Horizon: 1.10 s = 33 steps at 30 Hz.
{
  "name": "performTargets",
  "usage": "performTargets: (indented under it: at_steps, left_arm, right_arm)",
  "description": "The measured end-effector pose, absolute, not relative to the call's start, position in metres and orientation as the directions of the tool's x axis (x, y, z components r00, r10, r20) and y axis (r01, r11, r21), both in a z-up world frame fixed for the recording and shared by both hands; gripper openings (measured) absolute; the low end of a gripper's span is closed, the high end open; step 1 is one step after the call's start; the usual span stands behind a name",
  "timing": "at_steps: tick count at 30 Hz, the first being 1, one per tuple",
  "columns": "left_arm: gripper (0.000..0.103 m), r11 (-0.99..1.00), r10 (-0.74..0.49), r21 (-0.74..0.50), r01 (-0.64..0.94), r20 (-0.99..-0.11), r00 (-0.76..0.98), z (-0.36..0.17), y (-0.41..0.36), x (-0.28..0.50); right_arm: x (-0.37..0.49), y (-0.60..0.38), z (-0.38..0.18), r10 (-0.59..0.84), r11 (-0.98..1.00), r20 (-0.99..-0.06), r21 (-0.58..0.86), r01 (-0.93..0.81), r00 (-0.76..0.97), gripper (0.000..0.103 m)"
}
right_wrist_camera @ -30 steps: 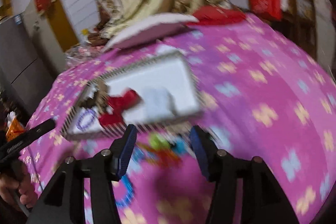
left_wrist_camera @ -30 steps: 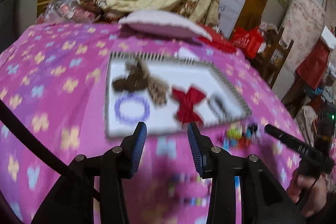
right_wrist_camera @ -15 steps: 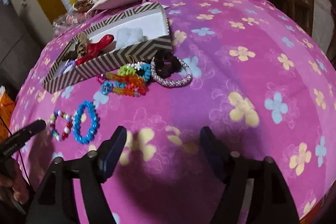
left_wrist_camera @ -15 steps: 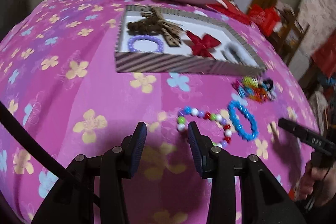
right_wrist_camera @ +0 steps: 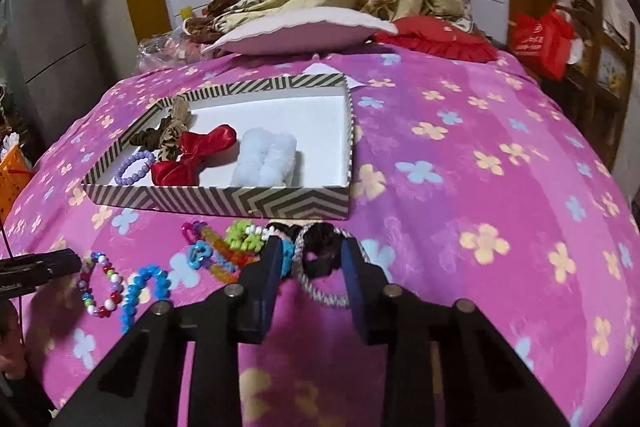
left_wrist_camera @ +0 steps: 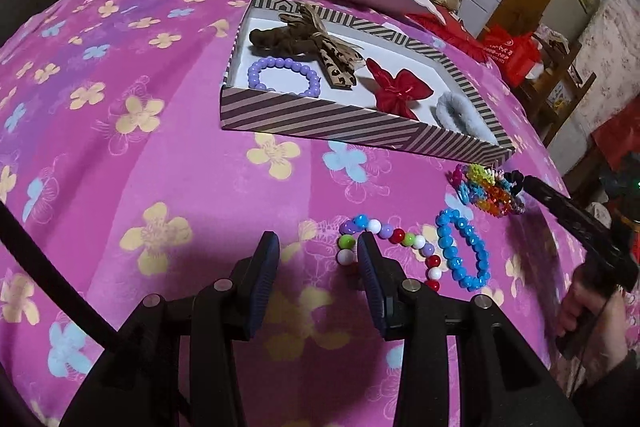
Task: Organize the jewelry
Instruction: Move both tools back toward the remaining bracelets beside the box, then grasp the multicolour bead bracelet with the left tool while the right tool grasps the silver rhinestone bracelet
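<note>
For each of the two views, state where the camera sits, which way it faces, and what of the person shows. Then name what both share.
Left wrist: on the left gripper, facing down over the bed at the multicoloured bracelet; a hand shows at right.
Right wrist: on the right gripper, its jaws closing around the black scrunchie.
Shared: the striped box and blue bracelet.

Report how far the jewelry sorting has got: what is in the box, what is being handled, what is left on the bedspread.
Done: the striped box holds a purple bead bracelet, brown scrunchie, red bow and white fluffy scrunchie.
In hand: the right claw is closing around the black scrunchie and silver bracelet.
Left: multicolour bead bracelet, blue bead bracelet, colourful clips. The left claw holds nothing.
</note>
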State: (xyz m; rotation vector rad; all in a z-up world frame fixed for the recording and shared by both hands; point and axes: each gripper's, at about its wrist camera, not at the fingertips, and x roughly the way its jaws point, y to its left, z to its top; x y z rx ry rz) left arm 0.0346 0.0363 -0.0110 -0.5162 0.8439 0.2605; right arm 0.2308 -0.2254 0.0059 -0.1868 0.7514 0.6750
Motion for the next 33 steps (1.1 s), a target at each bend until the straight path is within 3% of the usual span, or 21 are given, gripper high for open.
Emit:
performTargets:
  at_steps: [9,11,13,17,21,22,24,29,33]
  left_arm:
    - [0.025,0.861,0.026,-0.305,-0.407,-0.773,0.634,-0.010,0.034,0.037]
    - [0.025,0.866,0.001,-0.319,-0.384,-0.768,0.640,-0.010,0.033,0.038]
    - [0.025,0.878,-0.027,-0.328,-0.348,-0.760,0.649,-0.009,0.027,0.039]
    - [0.024,0.923,-0.040,-0.274,-0.271,-0.767,0.641,-0.008,0.008,0.047]
    - [0.023,0.948,0.045,-0.164,-0.272,-0.778,0.627,-0.011,-0.003,0.052]
    - [0.018,0.952,0.063,-0.140,-0.273,-0.780,0.623,-0.012,-0.005,0.053]
    - [0.000,0.957,0.128,-0.063,-0.282,-0.784,0.608,-0.013,-0.010,0.053]
    - [0.000,0.946,0.096,-0.123,-0.299,-0.777,0.622,-0.011,-0.001,0.048]
    - [0.000,0.936,0.097,-0.170,-0.309,-0.718,0.689,0.006,0.006,0.041]
  right_arm:
    - [0.237,-0.212,-0.006,0.494,0.759,-0.707,0.068,-0.648,0.505,0.028]
    - [0.236,-0.212,-0.008,0.478,0.768,-0.720,0.064,-0.638,0.503,0.013]
    - [0.236,-0.215,-0.009,0.468,0.779,-0.728,0.073,-0.623,0.501,0.011]
    - [0.237,-0.220,-0.010,0.468,0.788,-0.729,0.089,-0.609,0.499,0.011]
    - [0.234,-0.219,-0.009,0.464,0.787,-0.729,0.077,-0.612,0.503,0.011]
    - [0.232,-0.220,-0.007,0.473,0.785,-0.721,0.085,-0.613,0.506,0.011]
    - [0.228,-0.223,0.003,0.500,0.783,-0.694,0.105,-0.613,0.519,0.011]
    - [0.206,-0.238,0.044,0.619,0.749,-0.535,0.183,-0.637,0.574,0.010]
    - [0.190,-0.250,0.067,0.682,0.718,-0.430,0.236,-0.655,0.592,0.010]
